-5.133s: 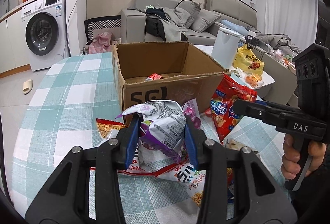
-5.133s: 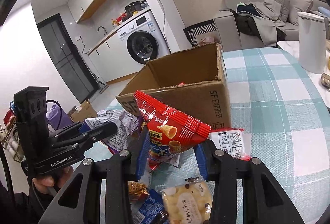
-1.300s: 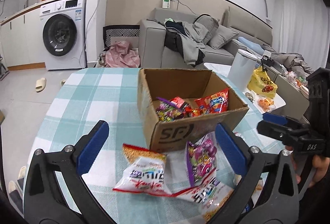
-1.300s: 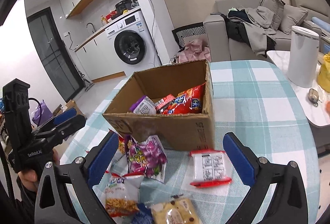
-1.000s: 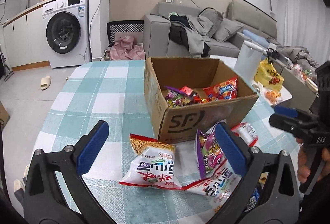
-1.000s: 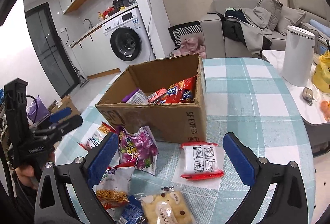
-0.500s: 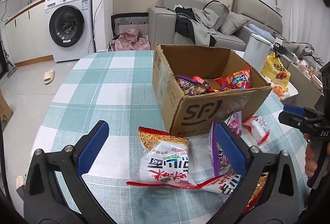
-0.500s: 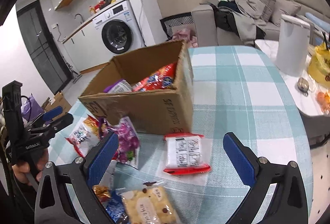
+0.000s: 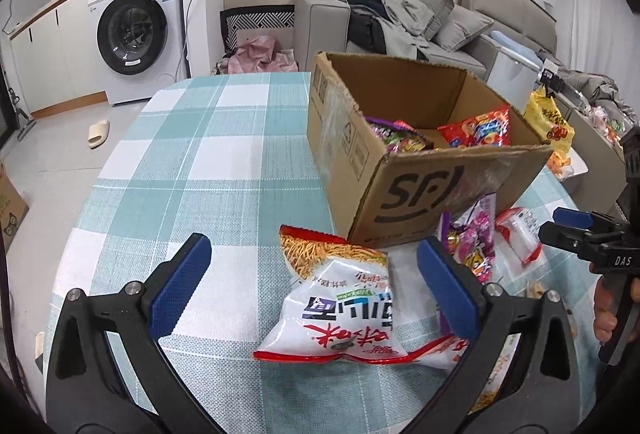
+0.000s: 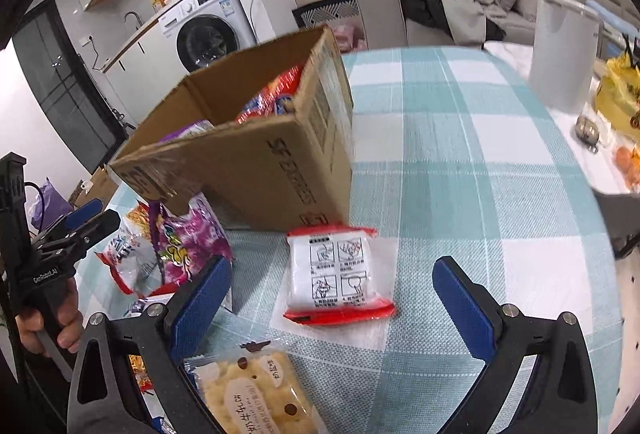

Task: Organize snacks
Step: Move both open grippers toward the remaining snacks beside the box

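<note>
in the left wrist view, the left gripper (image 9: 312, 284) is seen with its blue pads spread wide and nothing held, hung above a white and red noodle snack bag (image 9: 344, 308) lying flat on the checked tablecloth (image 9: 208, 162), just in front of the cardboard box (image 9: 420, 190). a red chip bag (image 9: 478, 133) and a purple packet (image 9: 390, 136) are seen already inside the box. a purple candy bag (image 9: 472, 242) is propped against the box front. the noodle bag is judged light, puffy and crinkly, its film slippery; it is best pinched across the middle or at a crimped end seam, gently, since the contents would crush

in the right wrist view, the right gripper (image 10: 332, 296) is likewise shown wide apart and empty, framed over a small red-edged white packet (image 10: 338, 276) lying flat on the cloth, just beside the box corner. a biscuit pack (image 10: 256, 394) is seen nearer the camera, beside the left pad. the small packet is judged light and fairly flat, so its sides should be squeezed low against the cloth. several snacks are yet to be boxed
</note>
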